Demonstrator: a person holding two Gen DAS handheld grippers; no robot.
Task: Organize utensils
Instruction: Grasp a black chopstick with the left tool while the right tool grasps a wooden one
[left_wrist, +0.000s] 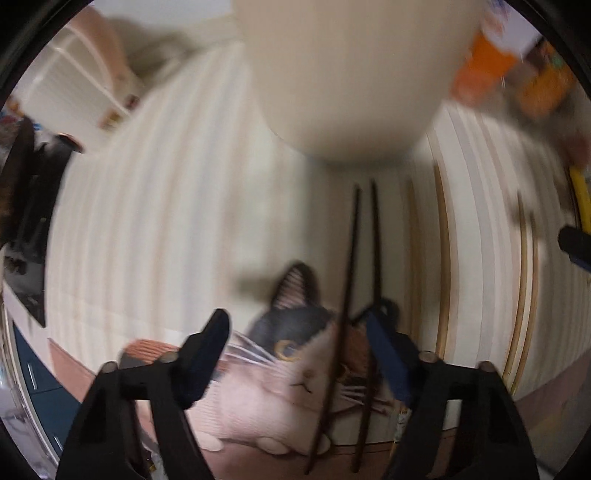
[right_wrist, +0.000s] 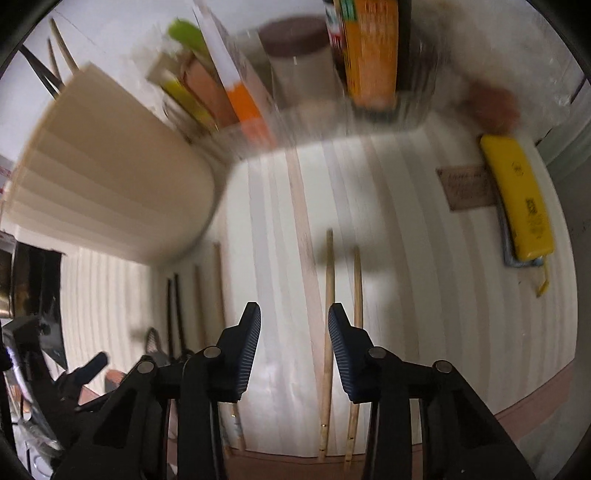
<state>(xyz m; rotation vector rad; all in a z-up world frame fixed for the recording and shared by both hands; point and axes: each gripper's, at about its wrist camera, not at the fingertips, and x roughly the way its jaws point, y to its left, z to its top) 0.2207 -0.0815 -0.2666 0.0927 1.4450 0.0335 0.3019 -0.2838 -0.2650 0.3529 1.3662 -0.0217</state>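
Note:
A pair of dark chopsticks (left_wrist: 354, 254) lies on the striped cream mat (left_wrist: 147, 221), across a cat picture (left_wrist: 291, 373). My left gripper (left_wrist: 295, 328) hangs over them, open; both sticks run between its fingers, the right stick close to the right pad. In the right wrist view, two pale bamboo chopsticks (right_wrist: 328, 295) lie side by side on the mat. My right gripper (right_wrist: 293, 325) is open above them: one stick sits just inside the right pad, the other behind that finger. A cream utensil holder (right_wrist: 110, 166) stands close by, with chopsticks (right_wrist: 59, 48) sticking out of it.
More pale chopsticks (right_wrist: 218, 288) lie between the two pairs. Boxes and jars (right_wrist: 369, 55) crowd the back edge. A yellow case (right_wrist: 517, 199) lies at the right. The holder (left_wrist: 340, 74) looms just beyond the left gripper. The left gripper (right_wrist: 92, 365) shows at the right view's lower left.

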